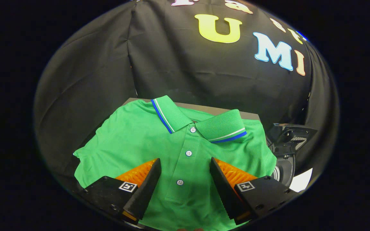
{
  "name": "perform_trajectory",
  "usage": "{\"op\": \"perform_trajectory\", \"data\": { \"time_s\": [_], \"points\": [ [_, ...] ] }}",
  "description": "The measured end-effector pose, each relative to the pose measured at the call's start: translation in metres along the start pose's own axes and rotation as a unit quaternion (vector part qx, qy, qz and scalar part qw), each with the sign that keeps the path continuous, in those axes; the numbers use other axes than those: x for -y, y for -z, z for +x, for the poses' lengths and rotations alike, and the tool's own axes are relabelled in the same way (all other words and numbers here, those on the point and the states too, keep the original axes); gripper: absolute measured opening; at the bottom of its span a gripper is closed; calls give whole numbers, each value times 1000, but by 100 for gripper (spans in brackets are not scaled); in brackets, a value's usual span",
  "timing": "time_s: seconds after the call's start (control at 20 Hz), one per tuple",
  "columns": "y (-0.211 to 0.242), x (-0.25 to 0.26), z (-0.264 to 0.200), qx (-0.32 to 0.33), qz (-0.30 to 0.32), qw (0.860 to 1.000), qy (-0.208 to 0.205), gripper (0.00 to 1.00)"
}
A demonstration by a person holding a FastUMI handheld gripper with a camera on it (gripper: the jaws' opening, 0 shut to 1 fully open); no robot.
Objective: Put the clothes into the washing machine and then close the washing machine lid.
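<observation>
While the gripper (185,179) hangs above the table (204,107), its two fingers stand wide apart and hold nothing; the shirt's buttoned placket runs up the gap between them. One green polo shirt (133,141) lies spread flat, front up, over nearly the whole tabletop, of which a thin grey strip shows beyond the collar. The collar (223,128) is folded down, both wings edged in blue and white stripes. Three white buttons (189,153) can be counted on the placket: one at the collar, one just ahead of the fingers, one between them. Beside the shirt's far sleeve, off the table's edge, sits a dark machine (287,150) with a round opening partly seen; whether its lid is up I cannot tell. One white patch (302,181) lies near it. Black cloth (172,64) backs the scene. Nothing lies on the shirt.
</observation>
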State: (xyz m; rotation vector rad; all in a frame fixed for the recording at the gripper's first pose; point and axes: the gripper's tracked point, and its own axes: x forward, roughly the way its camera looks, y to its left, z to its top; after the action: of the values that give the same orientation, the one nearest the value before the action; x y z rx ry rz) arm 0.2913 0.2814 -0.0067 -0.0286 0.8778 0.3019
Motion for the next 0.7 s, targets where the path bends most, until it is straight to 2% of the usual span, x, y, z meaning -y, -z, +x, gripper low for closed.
{"op": "perform_trajectory", "data": {
  "time_s": [0.25,0.35,0.55,0.7],
  "points": [
    [1,-3,-2,57,-20,998,-14,97],
    [3,-3,-5,70,-35,997,-17,92],
    [3,-5,-4,50,-25,998,-16,92],
    [1,-11,-3,43,-32,998,-34,61]
  ]
}}
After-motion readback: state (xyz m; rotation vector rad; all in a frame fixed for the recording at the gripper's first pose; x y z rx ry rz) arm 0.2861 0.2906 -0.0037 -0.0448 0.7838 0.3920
